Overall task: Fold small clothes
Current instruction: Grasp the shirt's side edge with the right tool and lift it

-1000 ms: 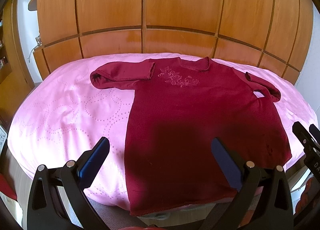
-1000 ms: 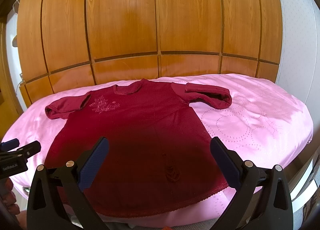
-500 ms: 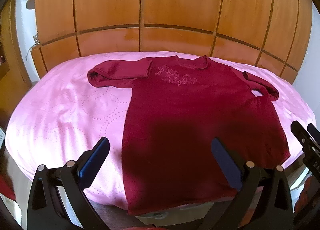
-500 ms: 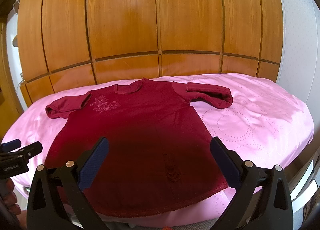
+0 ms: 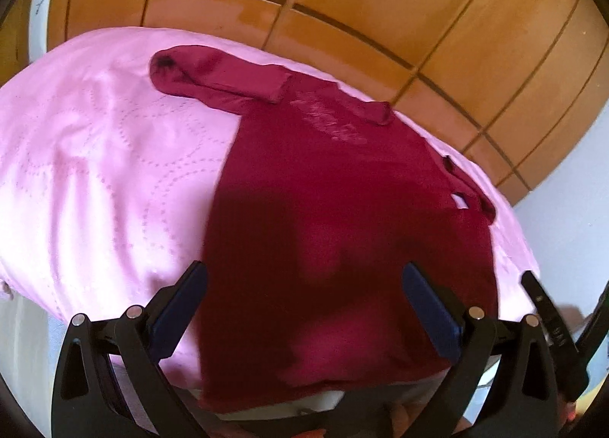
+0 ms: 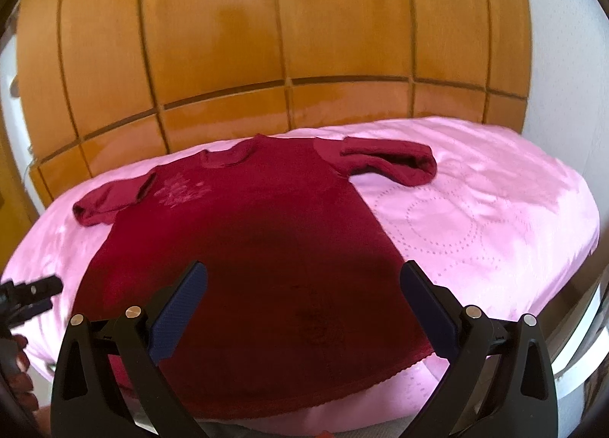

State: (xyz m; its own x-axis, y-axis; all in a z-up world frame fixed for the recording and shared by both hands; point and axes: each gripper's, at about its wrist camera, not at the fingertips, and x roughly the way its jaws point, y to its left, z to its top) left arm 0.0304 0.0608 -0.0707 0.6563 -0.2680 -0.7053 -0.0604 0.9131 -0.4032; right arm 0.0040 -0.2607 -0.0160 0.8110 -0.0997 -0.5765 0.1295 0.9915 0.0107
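Note:
A small dark red short-sleeved dress [image 5: 335,217] lies flat on the pink bedspread [image 5: 95,179], neck toward the wooden panels, hem at the near edge. It also shows in the right wrist view [image 6: 259,247]. My left gripper [image 5: 304,305] is open and empty, hovering above the hem's left part. My right gripper [image 6: 302,305] is open and empty above the hem's right part. The left gripper's tip shows at the left edge of the right wrist view [image 6: 30,291].
A wall of orange wooden panels [image 6: 285,38] stands behind the bed. The pink bedspread [image 6: 495,217] spreads to both sides of the dress. A white wall [image 5: 571,190] is at the right.
The left wrist view has tilted and moved in closer to the bed. The right gripper has moved a little closer to the dress. Both stay open.

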